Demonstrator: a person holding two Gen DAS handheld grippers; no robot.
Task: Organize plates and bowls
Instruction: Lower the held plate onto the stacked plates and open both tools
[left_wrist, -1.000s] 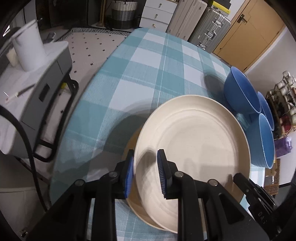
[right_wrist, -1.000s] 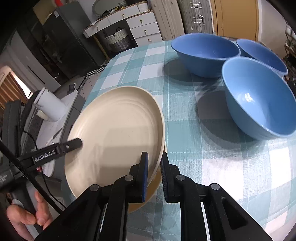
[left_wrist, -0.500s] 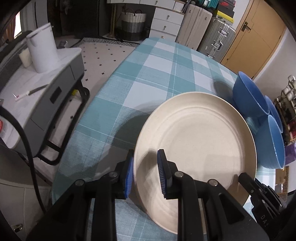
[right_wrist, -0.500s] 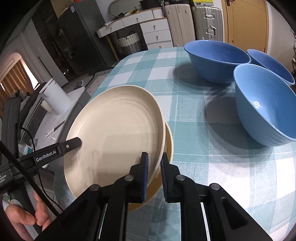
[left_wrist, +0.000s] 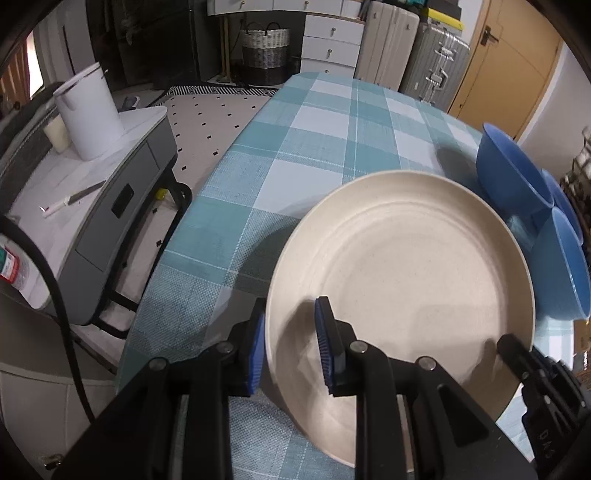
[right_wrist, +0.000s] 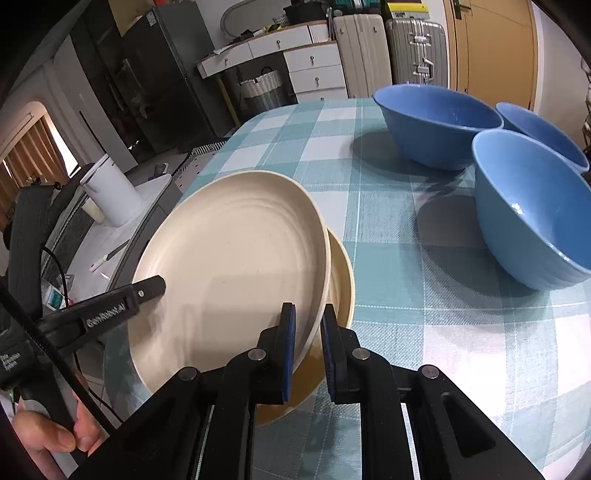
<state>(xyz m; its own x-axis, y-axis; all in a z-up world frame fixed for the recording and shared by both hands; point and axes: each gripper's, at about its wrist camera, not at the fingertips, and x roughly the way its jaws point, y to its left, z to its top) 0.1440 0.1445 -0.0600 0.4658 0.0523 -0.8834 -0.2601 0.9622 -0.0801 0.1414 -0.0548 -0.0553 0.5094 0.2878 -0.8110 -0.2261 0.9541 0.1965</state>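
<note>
A cream plate (left_wrist: 406, 277) is held tilted above the checked tablecloth (left_wrist: 314, 155). My left gripper (left_wrist: 291, 347) is shut on its near-left rim, one pad under it and one on its face. My right gripper (right_wrist: 308, 343) is shut on the cream plate's (right_wrist: 229, 266) right rim. Under it on the cloth lies a second, tan plate (right_wrist: 341, 280), seen only in the right wrist view. Three blue bowls stand close together at the right: one at the back (right_wrist: 436, 122), one behind it (right_wrist: 543, 136) and one nearest (right_wrist: 532, 206). In the left wrist view, the blue bowls (left_wrist: 506, 173) show past the plate.
A grey side cart (left_wrist: 110, 206) with a white cylinder (left_wrist: 90, 114) stands left of the table's curved edge. Suitcases (left_wrist: 436, 66), white drawers (left_wrist: 328, 44) and a woven basket (left_wrist: 266, 51) lie beyond the far end. A person's hand (right_wrist: 48, 435) grips the left tool.
The cream plate has lifted and tilted further off the tan plate, which has dropped out of the left wrist view. Both grippers keep their hold.
</note>
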